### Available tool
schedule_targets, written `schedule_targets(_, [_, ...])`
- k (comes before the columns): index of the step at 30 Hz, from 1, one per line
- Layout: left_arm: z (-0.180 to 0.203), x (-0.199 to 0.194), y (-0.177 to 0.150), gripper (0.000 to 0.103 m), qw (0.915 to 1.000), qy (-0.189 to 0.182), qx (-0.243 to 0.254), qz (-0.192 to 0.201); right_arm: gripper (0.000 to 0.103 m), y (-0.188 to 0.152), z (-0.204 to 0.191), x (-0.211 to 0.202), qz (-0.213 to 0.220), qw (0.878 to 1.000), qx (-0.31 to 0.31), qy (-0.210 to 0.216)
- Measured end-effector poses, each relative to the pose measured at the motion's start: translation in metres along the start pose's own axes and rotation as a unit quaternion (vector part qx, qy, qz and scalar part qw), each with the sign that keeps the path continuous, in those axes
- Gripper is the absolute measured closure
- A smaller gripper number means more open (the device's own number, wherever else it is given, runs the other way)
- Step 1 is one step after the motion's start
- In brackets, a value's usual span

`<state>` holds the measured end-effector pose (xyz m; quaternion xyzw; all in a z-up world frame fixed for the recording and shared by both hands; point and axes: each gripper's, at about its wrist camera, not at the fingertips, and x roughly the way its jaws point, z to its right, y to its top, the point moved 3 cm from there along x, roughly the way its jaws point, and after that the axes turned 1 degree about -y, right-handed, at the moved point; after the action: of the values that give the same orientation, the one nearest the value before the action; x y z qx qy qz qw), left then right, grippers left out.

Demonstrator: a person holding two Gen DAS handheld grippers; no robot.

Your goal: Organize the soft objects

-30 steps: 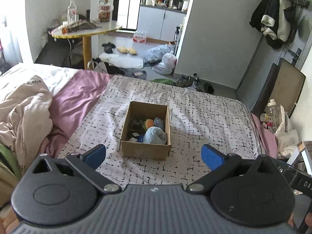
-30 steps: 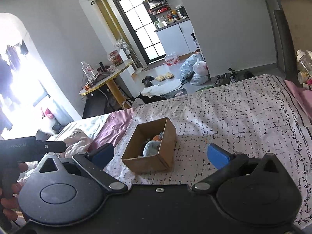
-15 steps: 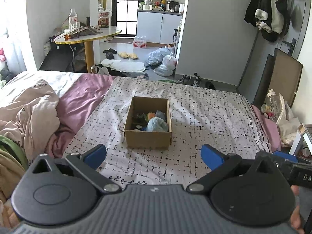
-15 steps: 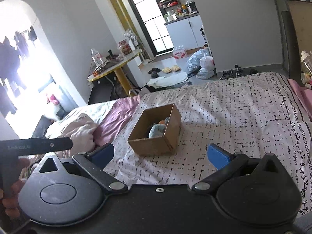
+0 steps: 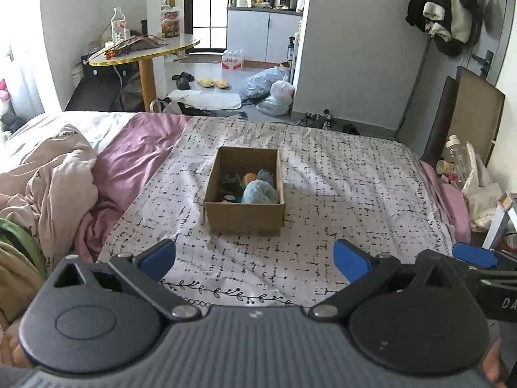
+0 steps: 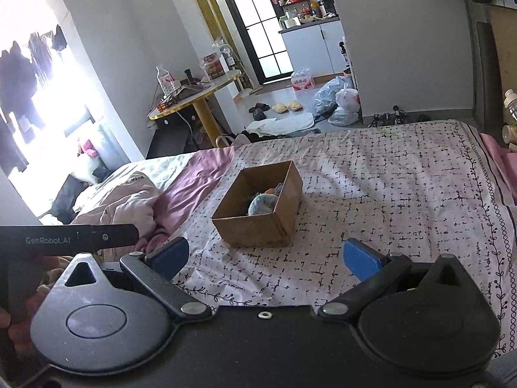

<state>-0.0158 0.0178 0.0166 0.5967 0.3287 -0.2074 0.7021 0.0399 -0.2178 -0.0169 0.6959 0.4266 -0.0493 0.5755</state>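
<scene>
An open cardboard box (image 5: 243, 218) sits mid-bed on the black-and-white patterned sheet (image 5: 339, 200). Inside lie a light blue plush (image 5: 258, 192), an orange soft toy (image 5: 248, 177) and a dark green one (image 5: 231, 182). The box also shows in the right wrist view (image 6: 255, 229), with the blue plush (image 6: 260, 203) inside. My left gripper (image 5: 255, 260) is open and empty, near the bed's front edge, well short of the box. My right gripper (image 6: 266, 260) is open and empty, also short of the box.
A rumpled pink duvet (image 5: 55, 181) and purple sheet (image 5: 135, 152) lie left of the box. A round table (image 5: 145, 51) with a bottle stands beyond the bed. Bags and slippers lie on the floor (image 5: 268, 87). Bottles and bags (image 5: 465, 168) sit at the bed's right side.
Both grippers have pulled back and risen from the box, which now looks smaller and farther off. Both stay open. The box and toys have not moved.
</scene>
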Motion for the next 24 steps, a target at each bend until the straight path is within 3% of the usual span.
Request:
schedule_targets(11, [0.0072,-0.0086,0.0078,0.0,0.9996,0.01,0.006,0.026,0.0,0.007,0.002,-0.007,0.012,1.0,0.002,-0.001])
schedule_targets(24, [0.008,-0.0084,0.0088,0.0,0.9998,0.007,0.005,0.019,0.0,0.0079,0.002,-0.0086,0.014,1.0,-0.001,-0.005])
